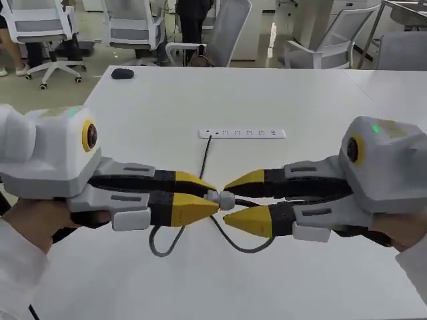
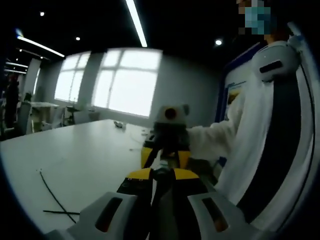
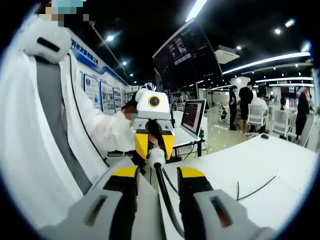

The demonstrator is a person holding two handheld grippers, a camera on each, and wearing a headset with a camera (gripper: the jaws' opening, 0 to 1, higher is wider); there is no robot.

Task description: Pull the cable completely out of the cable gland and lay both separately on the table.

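A small white-grey cable gland (image 1: 223, 199) hangs above the white table (image 1: 280, 100), with my left gripper (image 1: 212, 197) shut on it from the left. A black cable (image 1: 248, 202) leaves the gland to the right and loops down onto the table. My right gripper (image 1: 227, 199) faces the left one tip to tip, its jaws open above and below the cable. In the right gripper view the cable (image 3: 163, 190) runs between the spread jaws of my right gripper (image 3: 159, 173) to the gland (image 3: 155, 157), which sits in the left gripper (image 3: 154, 145). The left gripper view has the gland (image 2: 162, 173) between shut pads.
A white power strip (image 1: 242, 133) lies mid-table, and the cable's far part runs toward it. A dark mouse (image 1: 122, 73) sits at the far left edge. Office chairs (image 1: 133, 23) stand behind the table. A laptop (image 3: 192, 116) stands off to the side.
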